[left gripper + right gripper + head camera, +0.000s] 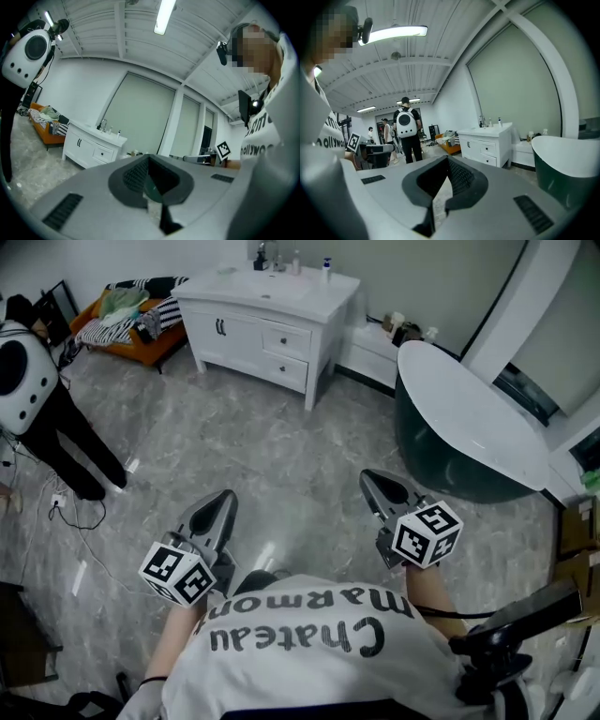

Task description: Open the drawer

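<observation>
- A bystander (33, 381) wearing a white backpack stands on the floor at the far left, well apart from the cabinet and from both grippers.
- The left gripper (223, 501) is held low, close to the person's chest. Its jaws are pressed together with nothing between them, and they point across the open floor toward the cabinet.
- The white vanity (239, 352) stands against the far wall, with a basin and bottles on its counter. Two drawers are stacked in its right half, the upper drawer (286, 339) and the lower drawer (284, 369). Both sit flush and closed. The task does not say which one is meant.
- I judge each drawer to be a rigid box on runners that is light to move but liable to bind if pulled crooked. The painted front looks smooth and offers no grip, so the place to take hold is the small dark pull at the middle of the front. The pull itself is too small here to make out its shape.
- Both drawers lie well apart from either pair of jaws, ahead of the left gripper and ahead and to the left of the right one. An approach across the floor comes first.
- The right gripper (373, 476) also has its jaws fully closed and holds nothing.
- A dark green bathtub (469, 423) stands near that gripper on its right.
</observation>
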Demonstrator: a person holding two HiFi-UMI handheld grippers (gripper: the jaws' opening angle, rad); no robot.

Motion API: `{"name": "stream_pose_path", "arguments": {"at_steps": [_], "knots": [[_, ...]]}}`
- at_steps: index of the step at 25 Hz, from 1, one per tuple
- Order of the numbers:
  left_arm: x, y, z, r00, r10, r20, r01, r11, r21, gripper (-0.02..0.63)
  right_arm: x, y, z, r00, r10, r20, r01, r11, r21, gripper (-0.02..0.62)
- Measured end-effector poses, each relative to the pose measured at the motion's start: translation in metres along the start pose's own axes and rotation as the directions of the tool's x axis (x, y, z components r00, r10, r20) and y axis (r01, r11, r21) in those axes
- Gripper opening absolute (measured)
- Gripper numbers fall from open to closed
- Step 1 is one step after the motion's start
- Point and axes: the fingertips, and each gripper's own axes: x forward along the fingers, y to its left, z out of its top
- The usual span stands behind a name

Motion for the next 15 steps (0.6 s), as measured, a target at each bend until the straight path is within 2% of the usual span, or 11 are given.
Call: {"name": "stream_pose_path", "arguments": {"at_steps": [3,8,15], "knots": [[0.006,0.002,-0.008,0.999,0.011,-0.034,-0.01,1.0,0.002,0.008,0.001,-0.01,-0.005,1.0,-0.006,-0.017,0.006,1.0,0.013,0.006],[0.019,0.01,-0.006,0.999,0.032,-0.034,-0.033,0.999,-0.027,0.008,0.009,-0.021,-0.02,0.996,-0.029,-0.087,0.027,0.999,-0.022,0.006],[0.042,0.021,-0.013,0.997,0.018,-0.075,-0.016,1.0,0.026,0.008,0.036,-0.039,-0.018,0.996,-0.017,-0.086,0.019,1.0,0.017,0.006]]}}
